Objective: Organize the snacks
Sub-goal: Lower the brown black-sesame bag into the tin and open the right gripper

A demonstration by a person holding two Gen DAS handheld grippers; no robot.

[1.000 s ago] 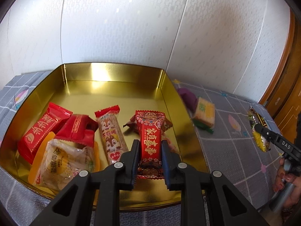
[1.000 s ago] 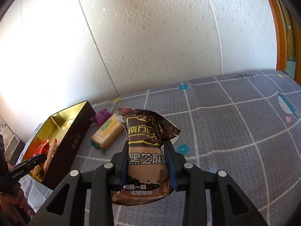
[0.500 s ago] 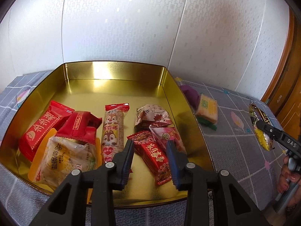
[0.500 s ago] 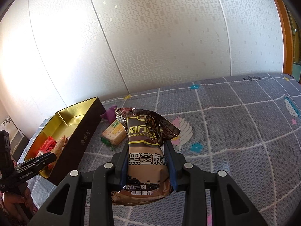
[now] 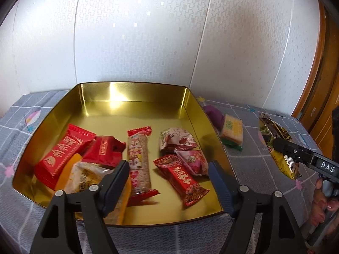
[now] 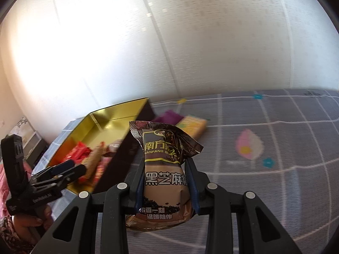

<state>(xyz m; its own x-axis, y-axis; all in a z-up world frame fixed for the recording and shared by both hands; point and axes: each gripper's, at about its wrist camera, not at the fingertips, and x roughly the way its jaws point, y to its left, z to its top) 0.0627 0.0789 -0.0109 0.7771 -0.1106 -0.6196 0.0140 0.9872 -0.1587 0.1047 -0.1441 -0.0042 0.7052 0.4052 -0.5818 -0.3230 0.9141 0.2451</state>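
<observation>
A gold tin [image 5: 131,93] holds several wrapped snacks. A red packet with gold writing [image 5: 182,178] lies flat on the tin floor at the front right. My left gripper [image 5: 169,169] hovers over the tin's front edge, its jaws opening, and nothing is touched by the pads. My right gripper [image 6: 165,166] is shut on a brown sesame-paste packet [image 6: 165,148], held upright above the grey cloth to the right of the tin [image 6: 114,114]. The left wrist view shows that packet [image 5: 275,131] and the right gripper [image 5: 280,146] at the right edge.
A purple wrapper [image 5: 213,113] and a yellow cracker packet [image 5: 232,130] lie on the checked grey cloth just right of the tin. A white wall stands close behind it. Wooden door trim [image 5: 322,84] is at the far right. A hand [image 6: 31,222] holds the left gripper [image 6: 63,167].
The left gripper let go of the red packet, which dropped onto the tin floor, and its jaws spread wide. The right gripper carried the brown packet closer to the tin.
</observation>
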